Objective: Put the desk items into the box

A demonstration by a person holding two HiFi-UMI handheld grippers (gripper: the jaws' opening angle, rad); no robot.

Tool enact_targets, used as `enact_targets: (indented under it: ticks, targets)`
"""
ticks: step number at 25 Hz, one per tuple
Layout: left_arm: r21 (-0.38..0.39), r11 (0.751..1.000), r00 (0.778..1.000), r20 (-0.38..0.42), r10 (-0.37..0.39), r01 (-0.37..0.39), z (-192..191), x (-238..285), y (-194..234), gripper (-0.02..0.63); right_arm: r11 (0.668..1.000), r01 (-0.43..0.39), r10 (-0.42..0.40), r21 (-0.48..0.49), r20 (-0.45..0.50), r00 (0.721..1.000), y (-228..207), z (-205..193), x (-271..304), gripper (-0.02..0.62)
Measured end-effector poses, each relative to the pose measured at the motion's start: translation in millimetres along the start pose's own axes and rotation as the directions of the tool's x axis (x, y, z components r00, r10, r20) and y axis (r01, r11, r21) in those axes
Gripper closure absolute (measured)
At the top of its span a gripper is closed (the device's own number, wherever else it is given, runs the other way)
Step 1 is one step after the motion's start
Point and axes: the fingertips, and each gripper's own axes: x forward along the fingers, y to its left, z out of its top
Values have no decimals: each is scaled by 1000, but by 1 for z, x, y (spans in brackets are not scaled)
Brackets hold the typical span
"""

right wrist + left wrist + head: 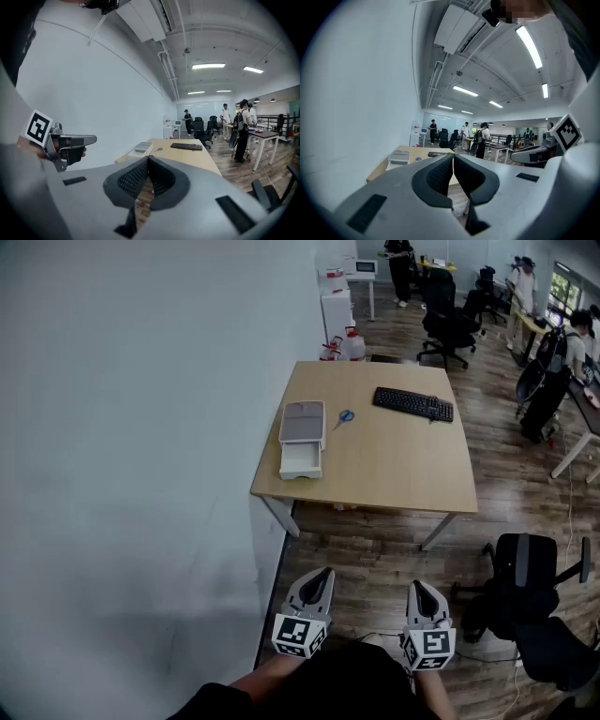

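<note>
A light wooden desk (394,465) stands ahead against the white wall. On its left part sits a small white box with a grey lid (302,435), its drawer pulled out toward me. Blue scissors (345,416) lie just right of it, and a black keyboard (412,404) lies farther right at the back. My left gripper (323,574) and right gripper (418,585) hover side by side over the floor, well short of the desk, both shut and empty. In the left gripper view the jaws (453,156) meet; in the right gripper view the jaws (147,159) also meet.
A black office chair (525,568) stands on the wooden floor right of the desk's near corner. The white wall (141,474) runs along the left. Behind the desk are a white cabinet (336,306), more chairs (450,324), other desks and several people.
</note>
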Motion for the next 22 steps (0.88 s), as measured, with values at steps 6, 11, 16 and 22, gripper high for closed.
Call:
enact_targets:
  ticks: [6,11,16,22]
  targets:
    - [2,1000,1000,1,26,-26,-9,22,-8,586,998,-15,11,54,61,998,-37,2,-1,535]
    - [3,997,997,-10,80,-80,-16,29,-13,586,997,-15,12,73,41,999,-69,-14,-6,535]
    - [37,997,997,-37,63,-62,-11,44,-23,586,989,99,-103,110,34,994,-105,-27,-15,535]
    - [-16,1000,998,-64,16,-17,-18,92,-13,586,979,132,-130,158,-20,991,-123,-40,14,535]
